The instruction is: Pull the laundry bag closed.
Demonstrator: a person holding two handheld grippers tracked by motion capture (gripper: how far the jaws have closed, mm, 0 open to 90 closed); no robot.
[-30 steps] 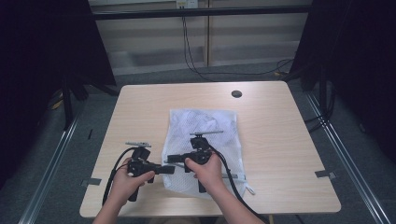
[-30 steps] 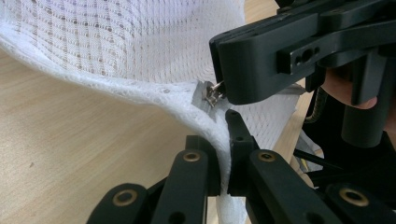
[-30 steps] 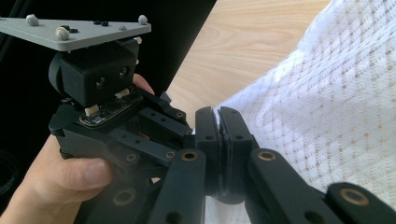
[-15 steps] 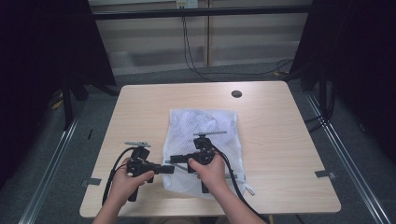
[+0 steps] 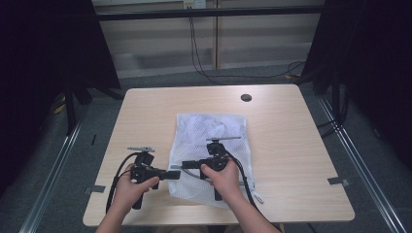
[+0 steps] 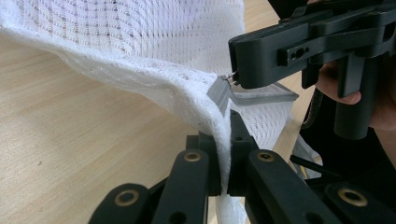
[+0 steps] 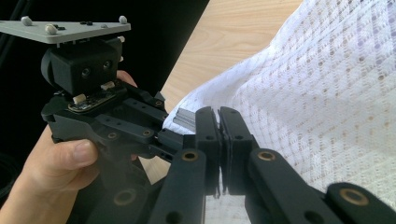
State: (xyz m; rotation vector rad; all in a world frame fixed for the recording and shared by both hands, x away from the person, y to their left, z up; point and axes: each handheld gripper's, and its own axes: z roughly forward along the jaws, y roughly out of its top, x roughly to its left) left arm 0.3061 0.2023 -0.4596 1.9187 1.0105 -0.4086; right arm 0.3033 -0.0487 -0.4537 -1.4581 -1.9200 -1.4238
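Note:
A white mesh laundry bag (image 5: 214, 131) lies flat on the wooden table (image 5: 145, 111), near its front. My left gripper (image 5: 176, 174) is at the bag's front left edge. In the left gripper view it (image 6: 224, 140) is shut on a raised fold of the mesh (image 6: 140, 56). My right gripper (image 5: 184, 165) points left over the bag and meets the left one tip to tip. Its tips (image 6: 233, 77) are shut on a small metal zipper pull beside the grey zipper slider (image 6: 218, 91). In the right gripper view its jaws (image 7: 219, 123) are pressed together, with the left gripper (image 7: 166, 135) close at the left.
A round black grommet (image 5: 246, 97) sits in the table's far right part. Cables trail from both grippers toward the front edge, and a white tab (image 5: 257, 197) sticks out at the bag's front right corner. Bare wood lies left and right of the bag.
The right gripper has edged slightly to the right over the bag. The left gripper keeps its place on the bag's edge.

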